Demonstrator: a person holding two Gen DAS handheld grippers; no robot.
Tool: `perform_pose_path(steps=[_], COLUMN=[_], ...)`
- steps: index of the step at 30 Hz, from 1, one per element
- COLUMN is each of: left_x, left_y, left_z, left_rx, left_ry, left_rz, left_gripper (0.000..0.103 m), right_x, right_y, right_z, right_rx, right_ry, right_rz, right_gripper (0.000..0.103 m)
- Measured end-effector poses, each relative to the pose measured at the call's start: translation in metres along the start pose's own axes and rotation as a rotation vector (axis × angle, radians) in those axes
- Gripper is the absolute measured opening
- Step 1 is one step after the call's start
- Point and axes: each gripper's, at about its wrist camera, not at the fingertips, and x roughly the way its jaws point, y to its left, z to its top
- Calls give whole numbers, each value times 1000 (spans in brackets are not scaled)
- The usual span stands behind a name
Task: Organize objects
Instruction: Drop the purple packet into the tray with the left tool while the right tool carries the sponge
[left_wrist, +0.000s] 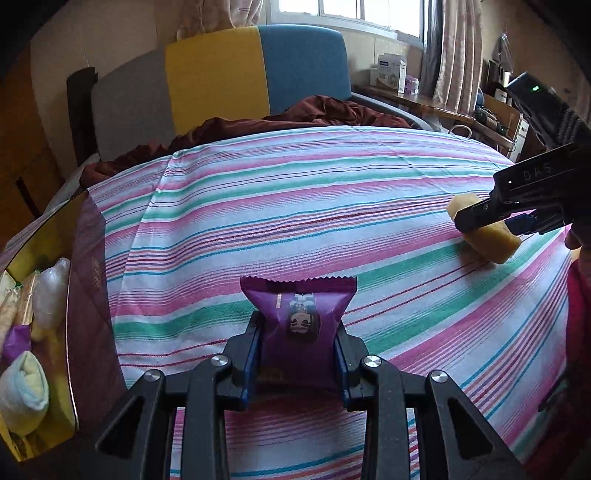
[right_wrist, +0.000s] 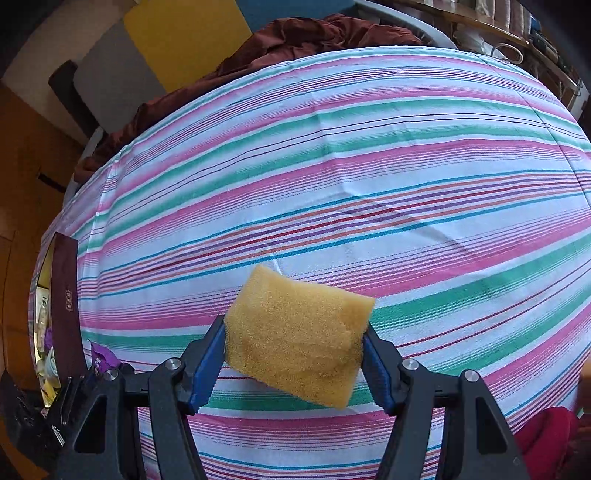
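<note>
My left gripper (left_wrist: 299, 332) is shut on a purple snack packet (left_wrist: 301, 312), held upright above the striped bedspread (left_wrist: 295, 206). In the right wrist view my right gripper (right_wrist: 293, 345) is shut on a yellow sponge (right_wrist: 297, 332), its blue pads pressing both short sides. From the left wrist view that same right gripper (left_wrist: 476, 218) shows at the far right with the sponge (left_wrist: 491, 242) just over the cloth. At the left edge stands a dark-rimmed box (left_wrist: 86, 295) with a yellow inside, holding several small packets and a rolled pale sock (left_wrist: 24, 395).
A crumpled maroon blanket (left_wrist: 317, 110) lies at the head of the bed before a grey, yellow and blue headboard (left_wrist: 221, 74). A cluttered wooden desk (left_wrist: 443, 107) runs along the right by the window. A red sleeve (right_wrist: 546, 439) shows at the lower right.
</note>
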Motion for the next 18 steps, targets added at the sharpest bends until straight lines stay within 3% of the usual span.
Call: perform_pose_path(steps=[18], left_x=[4], left_y=[0], left_z=[-2], left_rx=[-11], left_ry=[-42], left_rz=[-6], left_gripper=[34], right_x=[16], right_y=[15], right_z=[-2], right_rx=[-96], right_ry=[43], right_rz=[-117], right_gripper=[68])
